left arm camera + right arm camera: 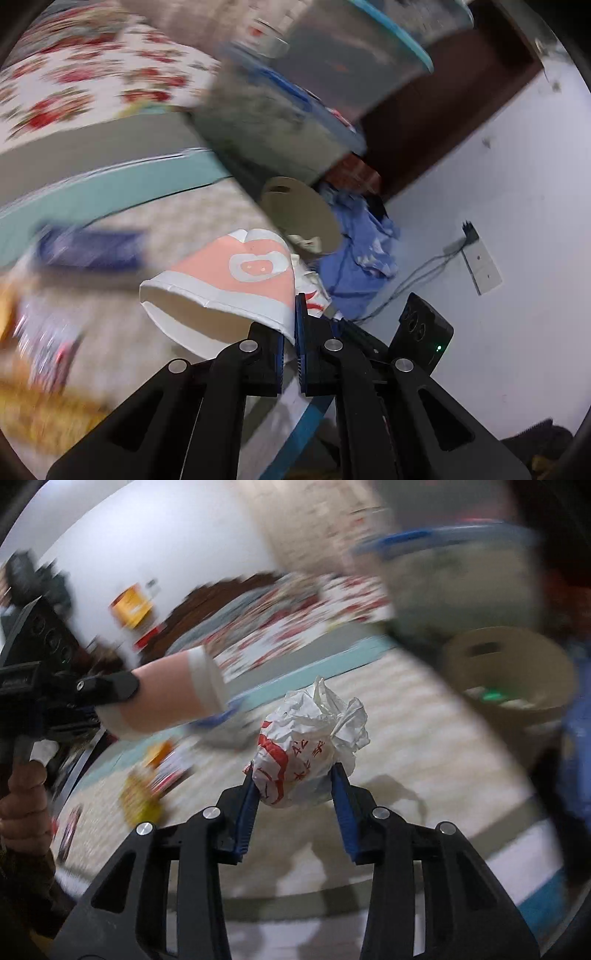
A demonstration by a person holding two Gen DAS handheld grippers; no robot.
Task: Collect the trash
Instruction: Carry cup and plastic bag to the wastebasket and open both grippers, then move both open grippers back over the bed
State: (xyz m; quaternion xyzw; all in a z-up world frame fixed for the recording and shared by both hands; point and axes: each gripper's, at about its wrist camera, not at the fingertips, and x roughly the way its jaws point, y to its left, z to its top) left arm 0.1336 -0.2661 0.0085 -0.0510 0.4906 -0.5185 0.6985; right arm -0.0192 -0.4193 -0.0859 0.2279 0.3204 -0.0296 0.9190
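Trash in both: left gripper (290,332) jaws pinch paper cup (229,280) rim, right gripper (293,775) jaws clamp crumpled wrapper (310,738). Transport step; next, carry to bin (509,679) ahead-right, release.

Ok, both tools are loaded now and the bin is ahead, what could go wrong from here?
1. The left tool pinches only the rim of the paper cup, which sticks out sideways; a swing might twist it loose.
2. The right tool squeezes a crumpled wrapper that could slip out.
3. The bin sits off to the right, partly under a blurred edge, so a drop may miss. Both views are smeared.
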